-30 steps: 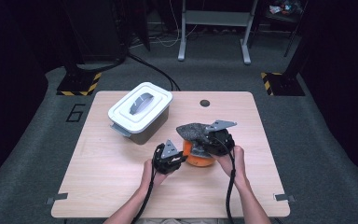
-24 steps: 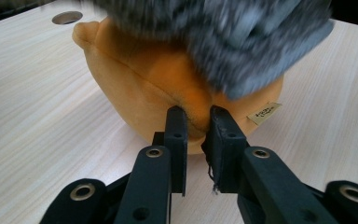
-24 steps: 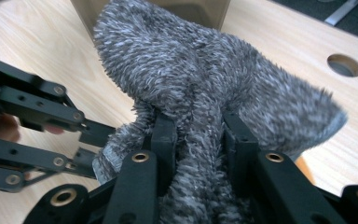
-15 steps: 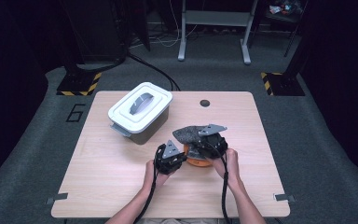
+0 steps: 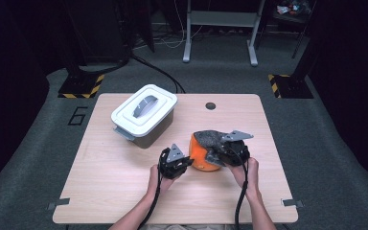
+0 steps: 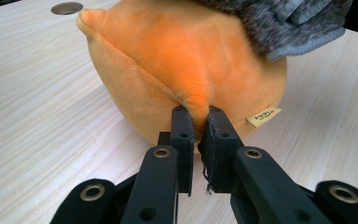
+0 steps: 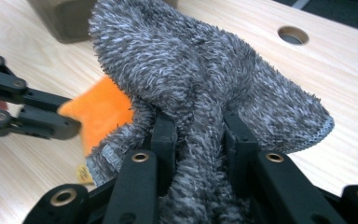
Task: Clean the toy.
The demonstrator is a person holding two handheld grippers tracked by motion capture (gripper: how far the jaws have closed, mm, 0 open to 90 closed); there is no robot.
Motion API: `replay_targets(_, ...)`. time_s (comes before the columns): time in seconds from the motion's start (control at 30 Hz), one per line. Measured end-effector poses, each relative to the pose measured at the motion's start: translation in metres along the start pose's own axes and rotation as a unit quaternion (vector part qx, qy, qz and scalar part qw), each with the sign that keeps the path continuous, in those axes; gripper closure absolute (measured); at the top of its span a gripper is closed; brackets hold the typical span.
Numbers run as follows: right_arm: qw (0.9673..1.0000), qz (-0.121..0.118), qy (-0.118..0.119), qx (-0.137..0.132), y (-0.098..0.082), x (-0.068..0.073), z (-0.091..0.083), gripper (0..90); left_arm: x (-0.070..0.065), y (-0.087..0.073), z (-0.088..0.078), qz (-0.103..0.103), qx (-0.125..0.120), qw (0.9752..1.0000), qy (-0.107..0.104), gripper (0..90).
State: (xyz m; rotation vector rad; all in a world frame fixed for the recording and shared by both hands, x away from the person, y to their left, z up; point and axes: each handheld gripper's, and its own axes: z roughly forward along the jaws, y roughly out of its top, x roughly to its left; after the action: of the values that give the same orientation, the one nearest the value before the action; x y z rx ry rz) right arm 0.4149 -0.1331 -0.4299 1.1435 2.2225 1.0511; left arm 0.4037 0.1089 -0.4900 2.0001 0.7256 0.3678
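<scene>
The left gripper (image 6: 196,114) has just been closing and now pinches a fold of the orange plush toy (image 6: 186,70) between its jaws, low on the toy's near side. The right gripper (image 7: 199,126) is clamped on a bunch of the grey fuzzy cloth (image 7: 200,70), which lies over the top of the toy.

In the high view the left gripper (image 5: 184,162) sits just left of the toy (image 5: 201,154) and the right gripper (image 5: 225,152) just to its right, the cloth (image 5: 210,138) draped between them. The toy is rounded, resting on the table (image 5: 115,187) right of centre and towards the near edge; its pointed tip aims up and away from the left gripper, and a small sewn label (image 6: 262,116) sticks out low on its side. Its long axis cannot be told.

Bare wood lies open to the left and in front of the hands. A white lidded box (image 5: 143,114) stands well apart at the far left, and a round hole (image 5: 210,105) sits near the far edge.

Counted: one toy, one cloth, one box, two grippers.
</scene>
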Motion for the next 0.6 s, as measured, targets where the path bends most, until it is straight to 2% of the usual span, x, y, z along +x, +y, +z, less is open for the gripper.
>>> replay_targets(0.2,0.9996,0.027,-0.001,0.002,-0.014,-0.015,-0.003,69.6,0.000,-0.001,0.000,0.000,0.001,1.0000,-0.004,83.4)
replay_targets(0.23,0.9993,0.037,-0.003,0.003,-0.017,-0.016,-0.004,69.6,0.000,-0.001,0.000,0.000,0.000,1.0000,-0.002,83.3)
replay_targets(0.37,0.9987,0.051,-0.008,0.006,-0.025,-0.025,-0.004,69.7,0.001,-0.001,0.000,0.001,0.002,1.0000,-0.003,83.3)
replay_targets(0.6,0.9966,0.080,-0.005,0.019,-0.040,-0.038,0.001,70.3,0.000,0.001,0.000,0.005,0.002,1.0000,-0.004,83.3)
